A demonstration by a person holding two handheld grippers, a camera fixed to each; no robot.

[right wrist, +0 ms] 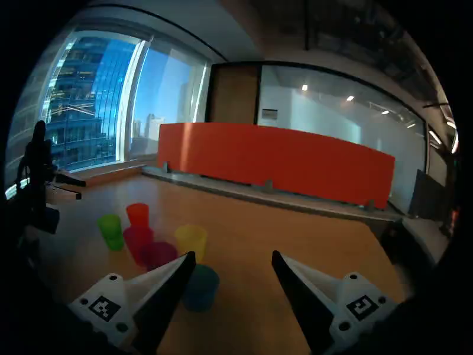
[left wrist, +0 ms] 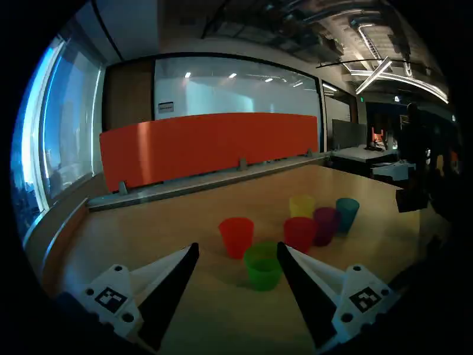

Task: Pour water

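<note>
In the left gripper view, the left gripper [left wrist: 236, 245] reaches in from the bottom edge with its two fingers spread wide and nothing clamped between them. Six plastic cups stand upright in a loose cluster on the wooden table [left wrist: 177, 231], at the centre and centre right of the frame. The green cup [left wrist: 262, 267] is lowest in the frame, in the gap between the fingers and close against the right-hand one; whether they touch cannot be told. Just above and left of it is the orange cup [left wrist: 236, 235], and to the right the red cup [left wrist: 299, 232] stands just beside the purple cup [left wrist: 325, 225]. The yellow cup [left wrist: 301, 205] and the teal cup [left wrist: 347, 213] sit higher in the frame. An orange partition [left wrist: 207, 145] runs across the middle, with a window [left wrist: 65, 130] at the left. In the right gripper view, the right gripper [right wrist: 232, 254] also has its fingers well apart and grips nothing. The cups lie at the lower left: the teal cup [right wrist: 200, 288] is lowest, partly hidden behind the left-hand finger, with the yellow cup [right wrist: 191, 239] and the purple cup [right wrist: 158, 255] above it, then the red cup [right wrist: 137, 241], the orange cup [right wrist: 138, 214] and the green cup [right wrist: 110, 231] further left. Whether any cup holds water cannot be told.
</note>
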